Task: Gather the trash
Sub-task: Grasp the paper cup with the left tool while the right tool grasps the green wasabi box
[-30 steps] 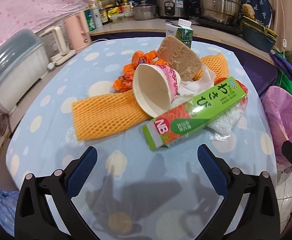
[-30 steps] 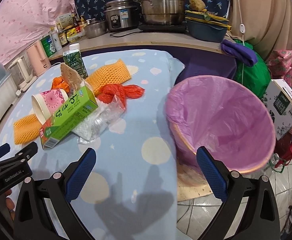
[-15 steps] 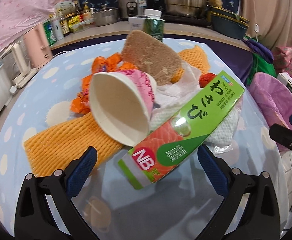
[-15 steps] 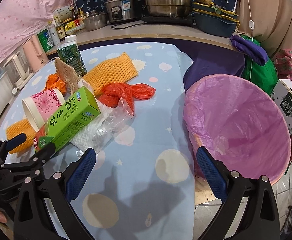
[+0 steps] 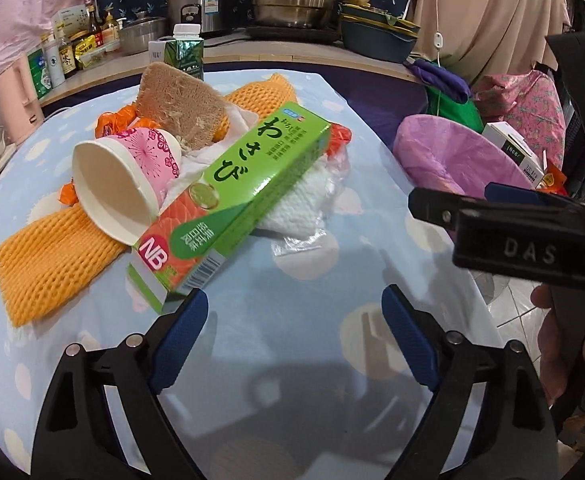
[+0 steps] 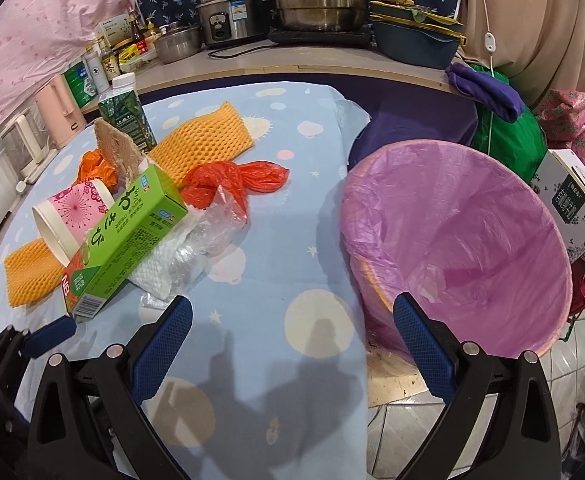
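The trash sits in a pile on the bench (image 5: 292, 300), which has a blue cloth with pale dots. On top lies a green box (image 5: 228, 188), long and flat, with one end pointing at your left tongs (image 5: 294, 334). A pink paper cup (image 5: 124, 184) lies on its side, touching the box, with its mouth toward you. Under the cup is an orange net (image 5: 52, 256). A second orange net (image 6: 208, 144) lies farther back. A brown sponge (image 5: 182, 112) leans up behind the cup, and a green carton (image 5: 183, 54) stands upright behind the sponge. A white net in clear plastic (image 5: 304, 196) pokes out from under the box. A red bag (image 6: 232, 180) lies just beside it.

Your left tongs are wide open and hold nothing. The left blue pad (image 5: 180, 334) is right at the near end of the box.

Your right tongs (image 6: 292, 344) are wide open too and hold nothing. They hang over the bench edge, with the bin (image 6: 460, 240) just beside them. The bin has a purple bag inside and stands on the floor next to the bench.
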Motion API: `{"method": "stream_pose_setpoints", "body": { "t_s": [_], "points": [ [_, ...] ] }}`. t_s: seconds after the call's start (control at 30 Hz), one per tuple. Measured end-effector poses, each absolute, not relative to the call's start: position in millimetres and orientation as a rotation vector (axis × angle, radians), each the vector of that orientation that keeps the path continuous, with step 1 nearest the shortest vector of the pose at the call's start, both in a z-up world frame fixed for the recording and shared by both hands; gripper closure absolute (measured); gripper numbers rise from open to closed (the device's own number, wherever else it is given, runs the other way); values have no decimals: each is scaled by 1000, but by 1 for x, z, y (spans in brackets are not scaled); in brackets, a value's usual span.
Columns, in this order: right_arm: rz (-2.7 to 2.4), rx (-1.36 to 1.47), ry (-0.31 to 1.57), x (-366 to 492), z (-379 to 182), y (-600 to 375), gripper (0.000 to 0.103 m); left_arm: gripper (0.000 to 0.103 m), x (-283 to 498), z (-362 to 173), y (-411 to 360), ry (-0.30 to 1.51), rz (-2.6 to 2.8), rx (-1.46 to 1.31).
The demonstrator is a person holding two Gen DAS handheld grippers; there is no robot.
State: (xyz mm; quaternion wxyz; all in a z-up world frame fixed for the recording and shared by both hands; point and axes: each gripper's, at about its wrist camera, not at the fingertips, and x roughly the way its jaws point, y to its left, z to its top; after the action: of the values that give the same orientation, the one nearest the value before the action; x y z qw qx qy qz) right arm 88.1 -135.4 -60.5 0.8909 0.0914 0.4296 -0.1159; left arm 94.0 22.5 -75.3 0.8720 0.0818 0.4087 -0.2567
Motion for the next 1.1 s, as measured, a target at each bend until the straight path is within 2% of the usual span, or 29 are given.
{"method": "stream_pose_setpoints", "body": {
  "t_s": [0.4, 0.5, 0.9, 1.1],
  "points": [
    [-187, 203, 870, 97, -56, -133, 7, 17, 127, -64, 73, 856, -272, 116],
    [-147, 218, 846, 110, -48, -128, 9, 13, 133, -57, 83, 847, -248, 87],
    [57, 324, 846, 173, -46, -109, 19, 7, 192, -39, 91, 846, -173, 7],
    [140, 373, 917, 194, -68, -105, 33, 9, 211, -51, 92, 876, -160, -7]
  ]
}}
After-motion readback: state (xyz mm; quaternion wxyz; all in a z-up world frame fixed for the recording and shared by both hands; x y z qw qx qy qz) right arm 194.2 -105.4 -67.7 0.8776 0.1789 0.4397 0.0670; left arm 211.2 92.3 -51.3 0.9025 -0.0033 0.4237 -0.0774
